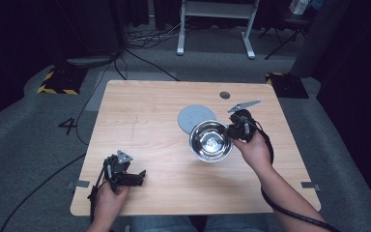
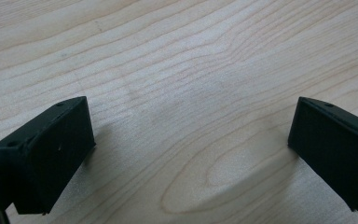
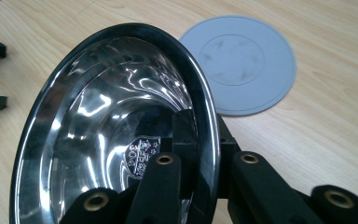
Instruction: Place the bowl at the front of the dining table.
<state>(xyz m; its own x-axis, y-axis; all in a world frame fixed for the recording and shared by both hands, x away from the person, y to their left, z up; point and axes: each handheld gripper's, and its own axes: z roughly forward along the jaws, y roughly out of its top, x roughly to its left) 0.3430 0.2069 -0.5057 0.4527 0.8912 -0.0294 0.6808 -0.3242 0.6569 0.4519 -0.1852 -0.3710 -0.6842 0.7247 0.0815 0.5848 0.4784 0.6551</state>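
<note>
Pinching the steel bowl rim, right claw; left claw spread.

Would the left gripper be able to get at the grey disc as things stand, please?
Probably yes. The left gripper is open over bare table, and wood lies clear toward the grey disc. The steel bowl, clamped by the right gripper, sits just beside that path.

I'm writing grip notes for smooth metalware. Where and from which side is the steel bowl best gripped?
Grip the bowl by its thin rim, on the side toward the right gripper, one jaw inside the wall and one outside. The curved, shiny wall gives no flat faces, and the rim is the only narrow edge. The right gripper grips it there.
</note>
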